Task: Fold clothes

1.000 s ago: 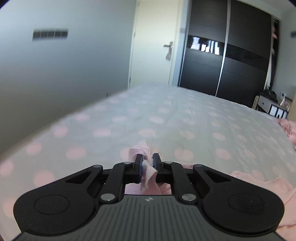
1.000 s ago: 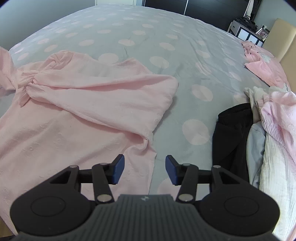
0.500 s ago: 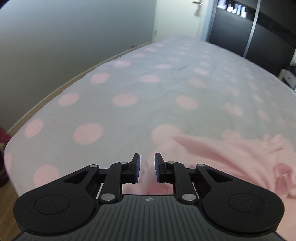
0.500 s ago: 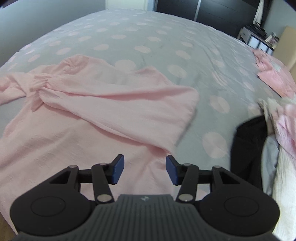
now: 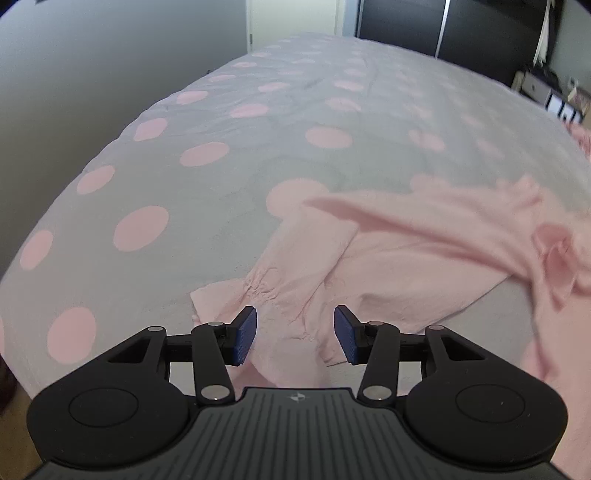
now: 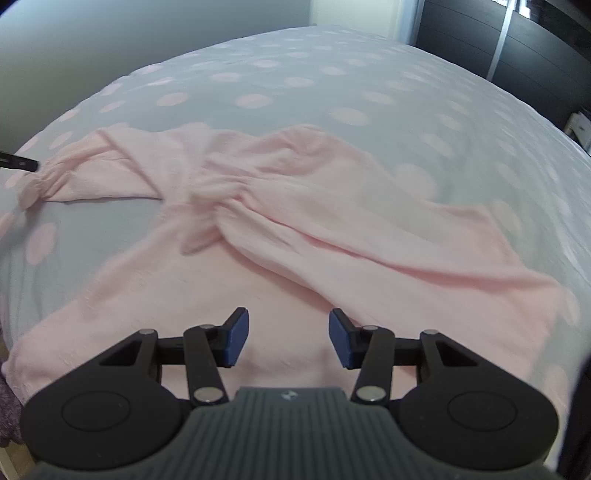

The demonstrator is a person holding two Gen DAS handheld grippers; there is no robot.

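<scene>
1. The left tool (image 5: 294, 334) is being held with its blue pads parted, its jaws having just been opening; the gathered cuff of a sleeve is lying on the bed under the gap, gripped by neither pad.
2. The right tool (image 6: 288, 339) is being held moderately wide, its jaws having just been closing slightly, and nothing is being pinched between them.
3. The pale pink, crinkled long-sleeved garment (image 6: 332, 229) is being shown spread on the bed, directly below and ahead of the right tool; one sleeve (image 5: 295, 266) is being shown stretched towards the left tool, and the other is being shown folded across the body.
4. The whole garment is being carried by the bed's grey cover with large pink dots (image 5: 207, 206).
5. At the far edge of the bed, a dark wardrobe with a silver strip (image 6: 517, 40) and a pale door (image 5: 291, 18) are being shown.
</scene>
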